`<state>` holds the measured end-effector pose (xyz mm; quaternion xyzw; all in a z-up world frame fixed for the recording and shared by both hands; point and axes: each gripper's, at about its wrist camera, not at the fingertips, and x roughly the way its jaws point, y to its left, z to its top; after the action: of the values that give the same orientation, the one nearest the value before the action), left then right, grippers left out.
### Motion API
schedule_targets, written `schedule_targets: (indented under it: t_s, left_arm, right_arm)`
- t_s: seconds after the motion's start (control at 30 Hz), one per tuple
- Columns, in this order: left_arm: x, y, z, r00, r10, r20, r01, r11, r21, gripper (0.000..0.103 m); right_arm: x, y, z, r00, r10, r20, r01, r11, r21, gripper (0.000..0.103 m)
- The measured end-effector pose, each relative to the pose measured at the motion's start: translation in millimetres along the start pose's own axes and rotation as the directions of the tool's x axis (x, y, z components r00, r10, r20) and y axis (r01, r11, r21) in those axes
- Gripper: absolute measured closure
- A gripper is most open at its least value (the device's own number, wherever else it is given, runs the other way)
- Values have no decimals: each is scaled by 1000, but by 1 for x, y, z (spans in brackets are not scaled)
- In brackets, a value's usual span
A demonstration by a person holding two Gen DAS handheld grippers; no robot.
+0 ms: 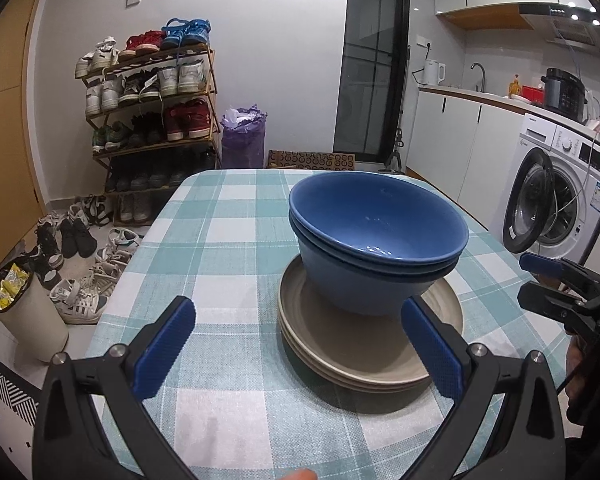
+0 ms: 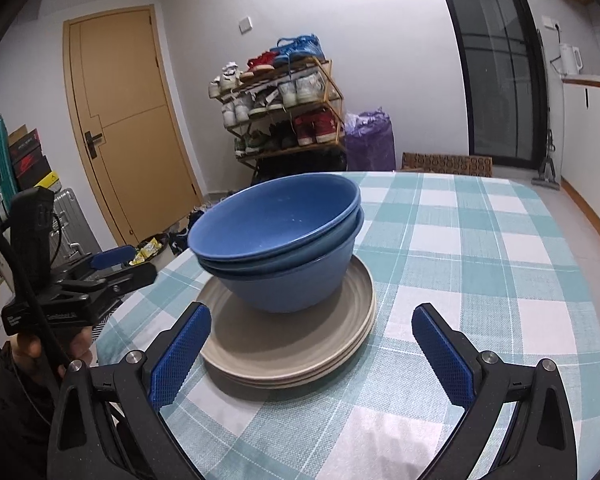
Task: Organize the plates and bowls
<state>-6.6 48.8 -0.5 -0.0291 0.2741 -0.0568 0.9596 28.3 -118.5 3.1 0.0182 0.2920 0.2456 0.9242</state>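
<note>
My left gripper (image 1: 298,344) and right gripper (image 2: 310,350) both have jaws wide apart, holding nothing. The blue bowls (image 1: 374,236) sit stacked on the tan plates (image 1: 364,364) on the checked table (image 1: 220,240). The bowls hide the plates' middle.

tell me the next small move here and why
Probably none beyond backing both away: the nested blue bowls already sit on the stacked beige plates on the checked tablecloth, and the left gripper and right gripper are open and empty.
</note>
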Motion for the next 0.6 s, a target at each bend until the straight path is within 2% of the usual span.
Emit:
schedule_targets:
  t_s: [0.47,0.6]
  left_arm:
    - [-13,-5,-13,996,51,75,-51,999,-2,0]
    - [-11,-8,-15,997,49,65,-50,999,14,0]
  right_arm:
    - [-22,15,-26,998,-5,65,7,1000,-30,1]
    - [-25,16,-29,998,2,68,1,999,-35,1]
